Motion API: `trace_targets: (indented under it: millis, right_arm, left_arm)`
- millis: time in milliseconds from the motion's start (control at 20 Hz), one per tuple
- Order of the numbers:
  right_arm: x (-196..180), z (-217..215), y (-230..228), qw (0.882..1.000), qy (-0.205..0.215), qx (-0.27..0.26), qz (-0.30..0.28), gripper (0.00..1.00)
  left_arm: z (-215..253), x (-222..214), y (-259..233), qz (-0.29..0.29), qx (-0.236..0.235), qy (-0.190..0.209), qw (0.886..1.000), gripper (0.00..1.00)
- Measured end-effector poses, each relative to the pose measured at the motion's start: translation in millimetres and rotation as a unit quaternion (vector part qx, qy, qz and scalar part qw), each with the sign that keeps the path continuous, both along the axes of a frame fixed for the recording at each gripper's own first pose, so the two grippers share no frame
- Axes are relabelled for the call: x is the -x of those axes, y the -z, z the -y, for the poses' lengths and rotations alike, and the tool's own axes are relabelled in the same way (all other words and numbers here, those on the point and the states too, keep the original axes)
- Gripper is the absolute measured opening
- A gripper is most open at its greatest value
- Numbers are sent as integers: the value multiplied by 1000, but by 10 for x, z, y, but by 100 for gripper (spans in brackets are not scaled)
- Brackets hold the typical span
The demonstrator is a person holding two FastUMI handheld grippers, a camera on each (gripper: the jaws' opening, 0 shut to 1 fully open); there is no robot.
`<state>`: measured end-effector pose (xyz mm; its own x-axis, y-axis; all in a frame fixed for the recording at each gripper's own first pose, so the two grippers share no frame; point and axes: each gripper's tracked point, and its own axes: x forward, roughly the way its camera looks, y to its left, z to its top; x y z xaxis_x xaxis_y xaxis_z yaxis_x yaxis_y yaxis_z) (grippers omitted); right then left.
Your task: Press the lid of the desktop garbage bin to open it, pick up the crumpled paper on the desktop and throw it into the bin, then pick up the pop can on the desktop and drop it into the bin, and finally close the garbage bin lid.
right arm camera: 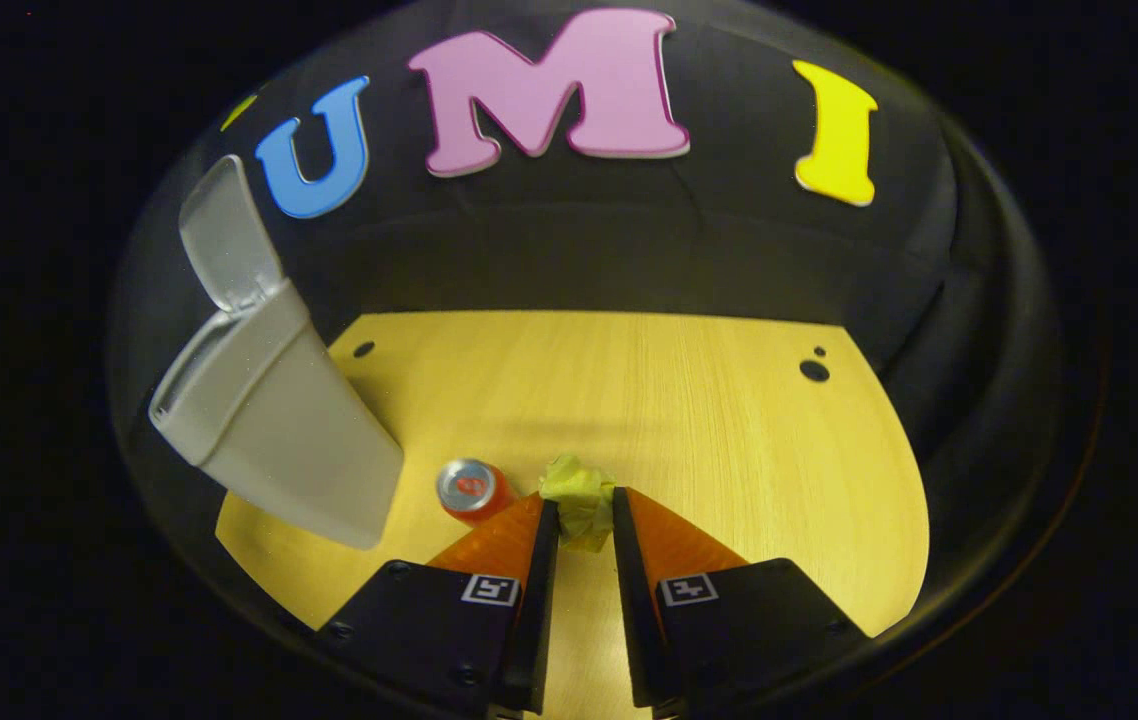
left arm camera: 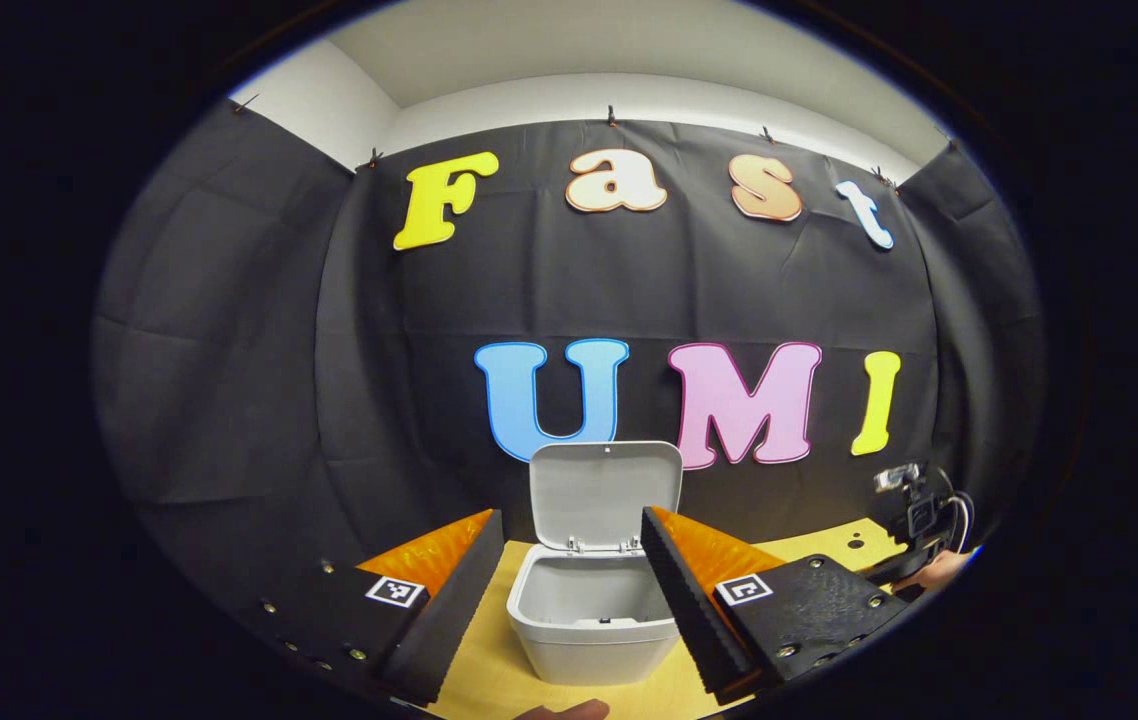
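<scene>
My left gripper (left arm camera: 574, 600) is spread wide with nothing in it, pointing straight at the garbage bin (left arm camera: 589, 625), whose lid (left arm camera: 606, 494) stands flipped up at the back. In the right gripper view the bin sits on the left of the wooden desktop (right arm camera: 729, 420), the pop can (right arm camera: 472, 490) just beside it, and my right gripper (right arm camera: 584, 520) is clamped on the crumpled paper (right arm camera: 579, 500).

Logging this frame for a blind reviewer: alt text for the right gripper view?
The right gripper is closed on the crumpled paper on the wooden desktop. A pop can stands just left, beside the grey bin, lid open.
</scene>
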<state>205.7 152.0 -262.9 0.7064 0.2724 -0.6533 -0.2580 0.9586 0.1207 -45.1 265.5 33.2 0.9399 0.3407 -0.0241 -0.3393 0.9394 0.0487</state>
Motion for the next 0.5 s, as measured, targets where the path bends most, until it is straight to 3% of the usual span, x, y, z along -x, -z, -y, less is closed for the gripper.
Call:
trace_targets:
  millis: [200, 500]
  right_arm:
    - [-34, -444, -925, 995, -32, -29, 91, 36]
    - [178, -1371, -1997, 973, -110, -68, 193, 36]
  left_arm:
    - [2, 36, 3, 4, 5, 11, 1000, 90]
    - [-138, 265, 0, 7, 0, -1, 1000, 90]
